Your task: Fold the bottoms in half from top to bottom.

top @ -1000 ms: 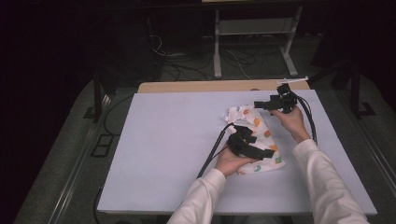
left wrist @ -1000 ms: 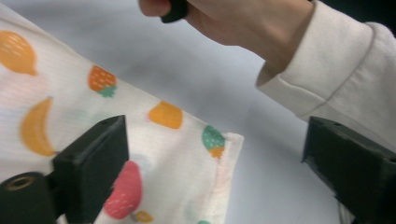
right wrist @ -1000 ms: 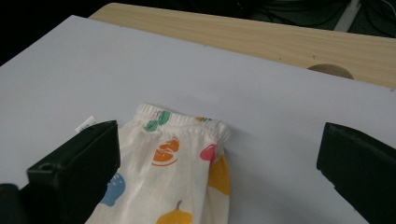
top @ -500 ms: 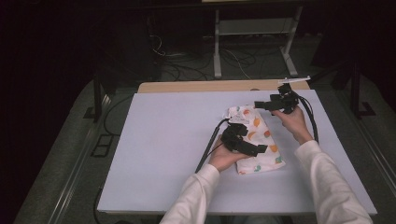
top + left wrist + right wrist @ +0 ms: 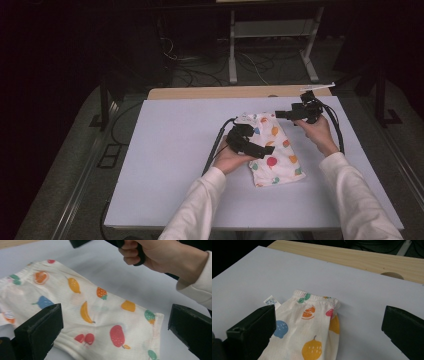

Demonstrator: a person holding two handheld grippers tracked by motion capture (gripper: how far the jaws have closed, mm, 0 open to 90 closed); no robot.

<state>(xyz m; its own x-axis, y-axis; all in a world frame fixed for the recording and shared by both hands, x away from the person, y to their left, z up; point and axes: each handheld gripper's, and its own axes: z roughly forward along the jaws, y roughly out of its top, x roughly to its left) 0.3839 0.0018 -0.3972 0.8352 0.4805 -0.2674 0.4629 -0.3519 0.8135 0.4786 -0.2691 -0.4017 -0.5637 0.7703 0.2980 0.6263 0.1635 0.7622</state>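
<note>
1. My left gripper (image 5: 266, 148) hangs over the near-left part of the fruit-print garment (image 5: 274, 150), jaws spread wide, gripping nothing.
2. In the left gripper view the garment (image 5: 100, 312) lies flat between and beyond my jaws; whether they touch the cloth, I cannot tell.
3. The garment is folded into a long strip on the white table (image 5: 165, 150), right of centre. Long axis runs from far-left to near-right; elastic waistband (image 5: 317, 298) points to the far edge, hem toward me.
4. A small label (image 5: 272, 301) sticks out beside the waistband.
5. My right gripper (image 5: 280, 114) sits just at the waistband end, jaws released wide, holding nothing.
</note>
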